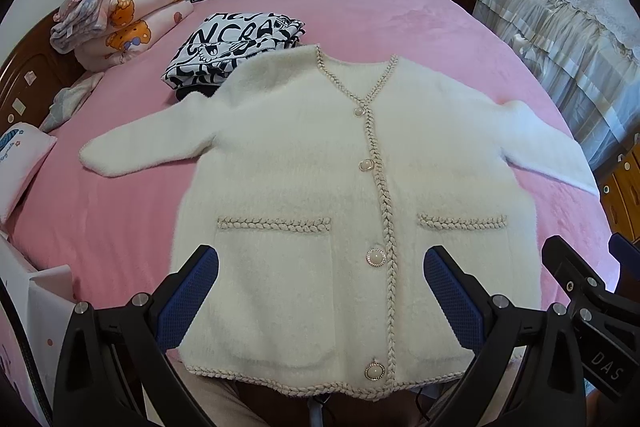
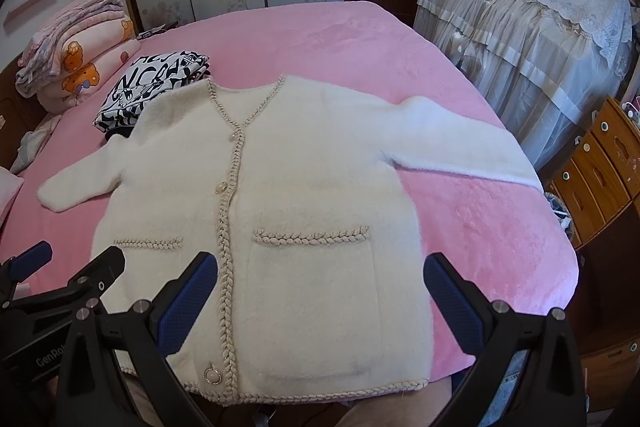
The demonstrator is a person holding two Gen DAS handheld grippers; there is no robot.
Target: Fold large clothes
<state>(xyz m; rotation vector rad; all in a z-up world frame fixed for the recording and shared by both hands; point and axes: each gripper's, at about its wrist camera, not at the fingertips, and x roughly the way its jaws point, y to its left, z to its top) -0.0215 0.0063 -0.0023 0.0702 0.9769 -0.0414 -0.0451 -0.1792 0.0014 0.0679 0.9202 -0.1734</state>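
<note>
A cream fluffy cardigan (image 1: 304, 155) with braided trim, pearl buttons and two pockets lies flat and face up on the pink bed (image 1: 360, 15), sleeves spread to both sides. It also shows in the right wrist view (image 2: 320, 163). My left gripper (image 1: 320, 267) is open and empty above the hem, over the left pocket and button line. My right gripper (image 2: 320, 267) is open and empty above the right pocket. The right gripper also shows at the right edge of the left wrist view (image 1: 588, 267); the left gripper shows at the left edge of the right wrist view (image 2: 68, 259).
A folded black-and-white printed garment (image 1: 236, 47) lies partly under the cardigan's left shoulder. Folded quilts (image 1: 120, 15) are stacked near the headboard at left. A lace-covered piece of furniture (image 2: 528, 39) and a wooden drawer chest (image 2: 600, 171) stand to the right of the bed.
</note>
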